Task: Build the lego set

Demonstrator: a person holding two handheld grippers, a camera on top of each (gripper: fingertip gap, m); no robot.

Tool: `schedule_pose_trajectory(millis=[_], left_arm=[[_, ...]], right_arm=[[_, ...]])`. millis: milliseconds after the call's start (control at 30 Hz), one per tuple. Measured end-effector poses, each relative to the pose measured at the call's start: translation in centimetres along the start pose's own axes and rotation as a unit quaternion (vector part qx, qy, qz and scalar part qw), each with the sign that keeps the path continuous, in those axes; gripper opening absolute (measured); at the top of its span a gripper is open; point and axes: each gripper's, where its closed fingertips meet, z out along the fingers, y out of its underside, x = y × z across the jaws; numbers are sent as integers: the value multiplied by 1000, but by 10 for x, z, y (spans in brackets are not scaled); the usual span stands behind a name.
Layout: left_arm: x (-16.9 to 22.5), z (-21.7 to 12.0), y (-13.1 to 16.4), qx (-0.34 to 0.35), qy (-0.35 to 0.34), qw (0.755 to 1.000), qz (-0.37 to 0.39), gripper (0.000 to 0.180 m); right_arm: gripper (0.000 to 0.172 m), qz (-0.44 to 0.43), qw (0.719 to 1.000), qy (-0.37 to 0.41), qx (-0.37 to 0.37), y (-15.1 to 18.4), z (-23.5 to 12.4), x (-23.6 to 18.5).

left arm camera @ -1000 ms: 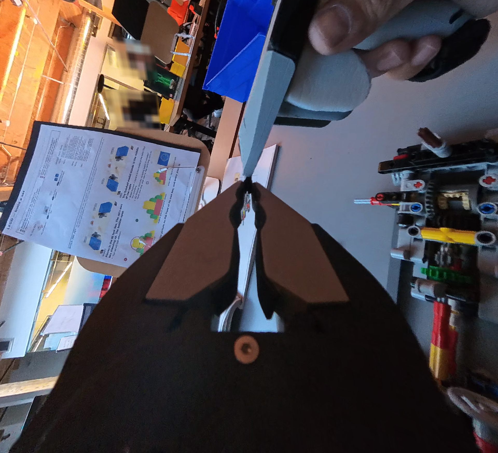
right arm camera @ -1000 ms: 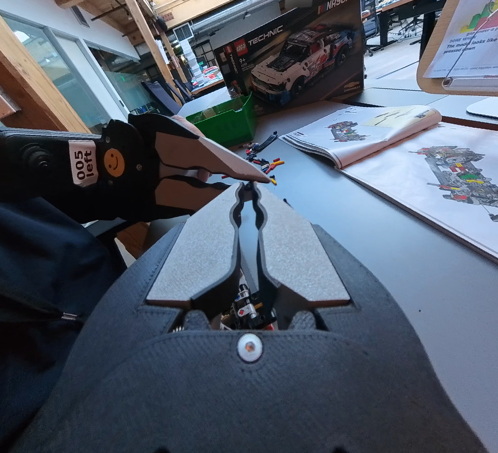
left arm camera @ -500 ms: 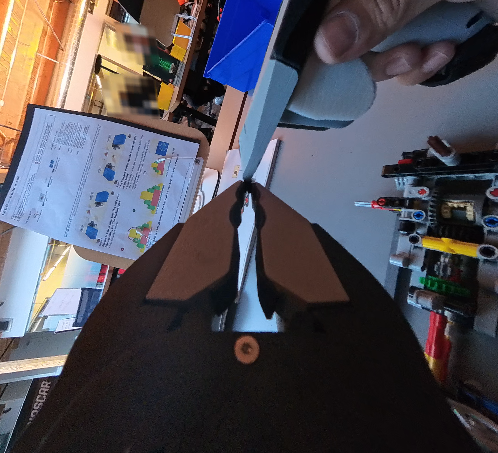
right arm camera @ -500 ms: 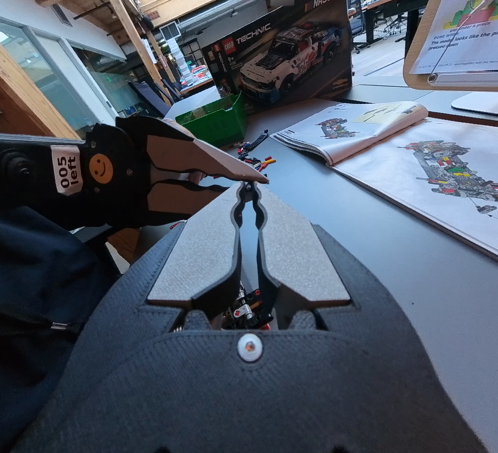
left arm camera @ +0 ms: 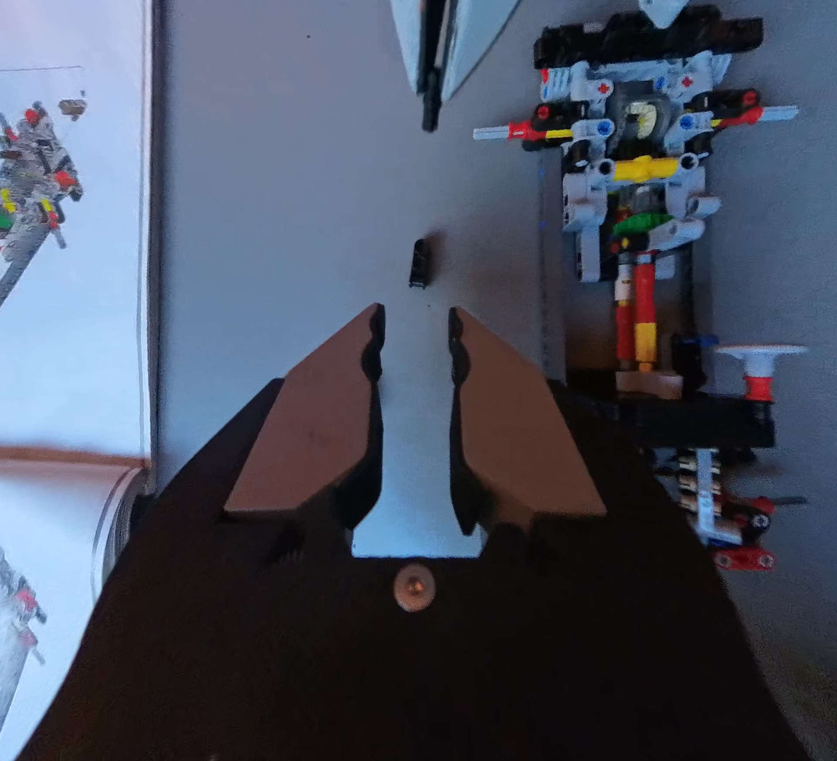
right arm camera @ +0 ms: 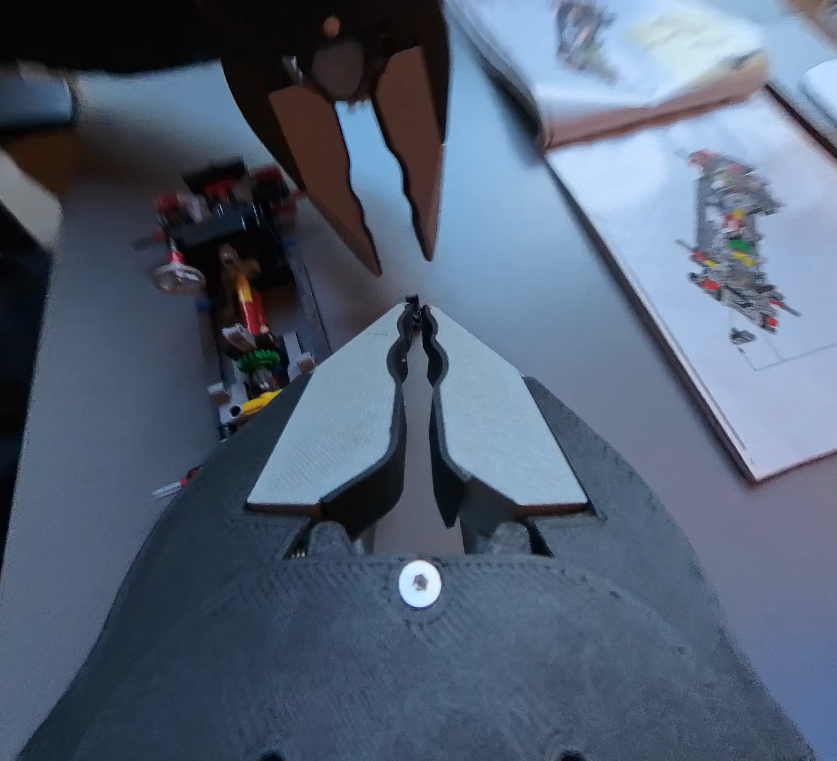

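Grey table [left arm camera: 271, 128] fills the space under both tools. The left gripper [left arm camera: 416, 313] hangs over it with its brown fingers [left arm camera: 335, 399] spread and nothing between them. A loose black piece [left arm camera: 420, 263] sits just beyond its tips, apart from both. The right gripper [right arm camera: 414, 309] points toward the left one, tips near each other but not touching. Its grey fingers [right arm camera: 344, 413] are pinched together on what looks like a tiny black part [right arm camera: 413, 301] poking out at the very tip. A partly built toy car frame [left arm camera: 634, 177] lies beside the left gripper, and an open instruction booklet [right arm camera: 679, 286] lies on the other side.

Motion blur softens both views. I cannot tell whether the loose black piece rests on the table or is above it. The pinched part is too small to identify. The booklet and the frame are cut off at the picture edges.
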Motion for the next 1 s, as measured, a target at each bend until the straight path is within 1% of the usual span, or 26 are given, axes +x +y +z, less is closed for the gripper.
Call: schedule_pose_trajectory(millis=[167,367,433,533,600,700,800,900,1000], left_arm=[[-5,22,4,-20,5,999,37,25],[1,29,-5,23,66,997,32,11],[-1,29,-6,36,74,996,34,7],[-2,30,-7,56,81,994,38,7],[-3,30,-8,71,85,993,41,7],[-3,31,-9,93,93,990,49,7],[-4,31,-10,97,101,989,53,7],[-4,31,-10,99,106,988,58,7],[-4,31,-10,102,111,987,57,7]], right_arm=[[1,-27,995,-29,-88,7,24,-1],[2,-50,984,-42,-165,24,41,-2],[2,-54,983,-40,-168,26,43,-1],[1,-75,983,-22,-164,27,46,4],[2,-85,981,-14,-175,32,46,7],[1,-93,979,-22,-181,32,46,2],[1,-110,975,-7,-193,30,46,4],[2,-119,969,-4,-215,34,47,6],[1,-124,968,-6,-220,35,48,6]])
